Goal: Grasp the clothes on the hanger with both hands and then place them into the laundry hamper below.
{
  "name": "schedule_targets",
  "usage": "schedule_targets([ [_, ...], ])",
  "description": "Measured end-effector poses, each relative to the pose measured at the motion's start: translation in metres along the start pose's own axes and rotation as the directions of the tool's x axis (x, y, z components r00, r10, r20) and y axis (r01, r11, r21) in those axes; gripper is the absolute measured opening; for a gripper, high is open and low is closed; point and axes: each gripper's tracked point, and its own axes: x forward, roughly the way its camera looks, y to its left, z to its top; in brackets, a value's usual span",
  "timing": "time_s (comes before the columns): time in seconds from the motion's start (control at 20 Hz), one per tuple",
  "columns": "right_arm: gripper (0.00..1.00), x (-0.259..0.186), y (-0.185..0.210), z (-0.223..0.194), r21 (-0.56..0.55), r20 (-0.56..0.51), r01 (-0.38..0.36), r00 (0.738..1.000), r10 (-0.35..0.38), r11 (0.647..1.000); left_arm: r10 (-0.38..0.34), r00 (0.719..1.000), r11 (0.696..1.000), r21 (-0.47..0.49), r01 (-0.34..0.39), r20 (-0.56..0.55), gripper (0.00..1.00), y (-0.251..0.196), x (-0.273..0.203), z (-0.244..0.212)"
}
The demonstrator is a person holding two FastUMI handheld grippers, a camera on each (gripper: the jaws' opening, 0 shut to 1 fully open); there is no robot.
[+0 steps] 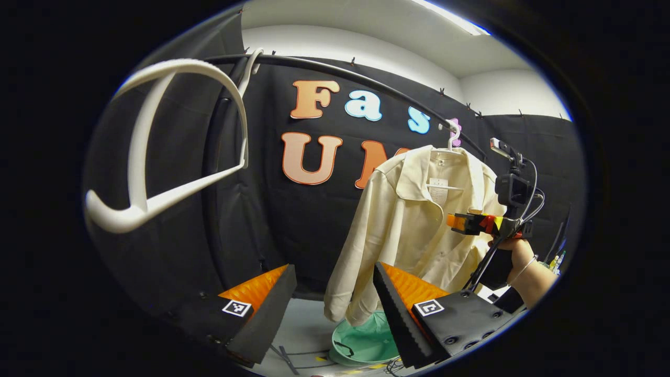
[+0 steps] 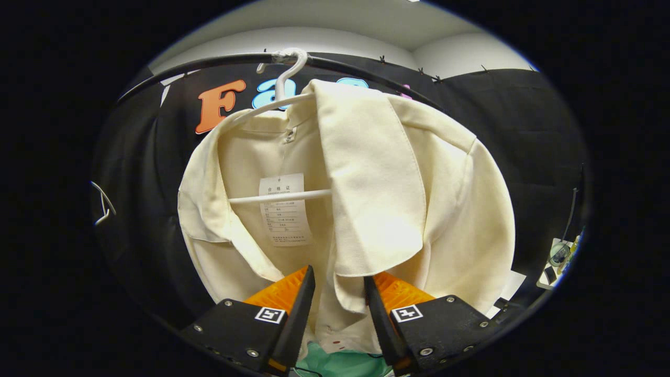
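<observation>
1. In the right gripper view, the right gripper (image 2: 337,309) has its two fingers parted, with the front edge of the cream shirt (image 2: 377,209) hanging in the gap between them; the cloth looks loose there, though whether a pad already touches it is hard to tell.
2. In the left gripper view, the left gripper (image 1: 335,309) stands wide open with nothing between its fingers, well to the side of the shirt.
3. The shirt hangs on a white hanger (image 2: 282,104) hooked over the black rail (image 2: 209,63), its collar open and a paper tag (image 2: 283,209) showing inside.
4. The green laundry hamper (image 1: 366,340) sits on the floor directly below the shirt's hem.
5. An empty white hanger (image 1: 157,152) hangs on the same rail, close to the left gripper's camera.
6. In the left gripper view, a hand (image 1: 515,256) holds the right gripper beside the shirt's front.
</observation>
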Motion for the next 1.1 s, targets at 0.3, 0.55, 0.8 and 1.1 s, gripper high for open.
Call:
schedule_targets([
  [0.3, 0.14, -0.006, -0.012, 0.001, 0.034, -0.008, -0.028, 1.0, 0.028, 0.999, 0.012, 1.0, 1.0, 0.006, -0.012, 0.003, 1.0, -0.009, 0.007, 0.003],
  [0.55, 0.03, -0.024, -0.025, 0.005, 0.035, -0.027, -0.071, 0.997, 0.072, 0.997, 0.009, 1.0, 1.0, -0.003, -0.009, -0.001, 1.0, -0.038, 0.022, 0.007],
  [0.8, 0.02, -0.034, -0.04, 0.01, 0.069, -0.037, -0.1, 0.994, 0.103, 0.993, 0.002, 1.0, 1.0, -0.01, -0.001, 0.024, 1.0, -0.074, 0.043, 0.02],
  [1.1, 0.02, -0.042, -0.066, 0.019, 0.069, -0.028, -0.141, 0.989, 0.143, 0.988, -0.062, 0.997, 0.998, -0.002, 0.062, 0.041, 0.97, -0.135, 0.08, 0.025],
])
